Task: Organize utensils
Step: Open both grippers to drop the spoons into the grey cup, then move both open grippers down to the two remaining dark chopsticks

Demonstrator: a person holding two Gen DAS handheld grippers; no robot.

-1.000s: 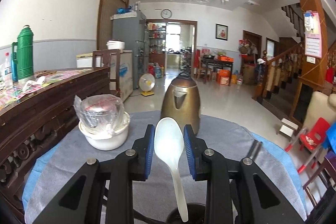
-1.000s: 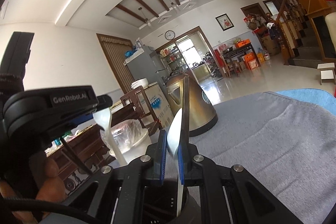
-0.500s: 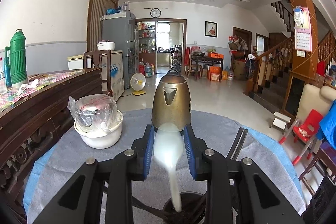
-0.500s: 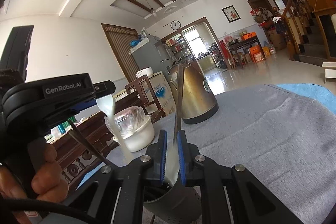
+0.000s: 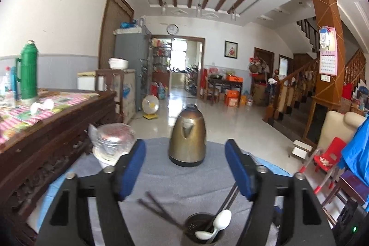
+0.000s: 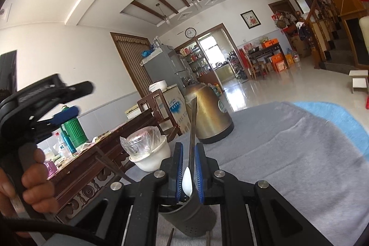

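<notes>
The dark utensil holder [image 5: 203, 231] stands on the grey cloth [image 5: 156, 179] of the counter, right under my left gripper [image 5: 184, 171]. In it lie two white spoons [image 5: 215, 226], bowls up against the near rim, and dark chopsticks [image 5: 159, 208] lean out of it to the left, with another pair [image 5: 228, 201] leaning out toward the right finger.

In my right wrist view the same holder [image 6: 189, 216] is tilted and sits just behind my right gripper [image 6: 189, 173]. That gripper is narrow, its blue pads [image 6: 198, 171] clamped close on a pair of dark chopsticks [image 6: 192, 130] that stick up between them; a white spoon [image 6: 187, 180] also shows in the gap, and I cannot tell whether the pads touch it. Another dark stick [image 6: 113, 168] angles out to the left of the holder.

My left gripper is spread wide and holds nothing, its blue pads [image 5: 131, 171] standing well apart on either side of the brass-coloured kettle [image 5: 187, 138] farther back on the cloth. From the right wrist I see my left hand [image 6: 30, 183] wrapped round that gripper's handle; lettering on its black body is too blurred to read.

Left of the kettle is a white bowl [image 5: 105, 155] with a plastic-wrapped dish [image 5: 113, 137] on top. Beyond it a dark carved wooden cabinet [image 5: 46, 130] carries a green thermos [image 5: 28, 72]. On the far wall hang a round clock [image 5: 172, 28] and a framed picture [image 5: 231, 49]; a calendar [image 5: 327, 60] hangs on the wooden pillar, its print too small to read. A blue logo on the white chest freezer [image 6: 177, 105] is also illegible.
</notes>
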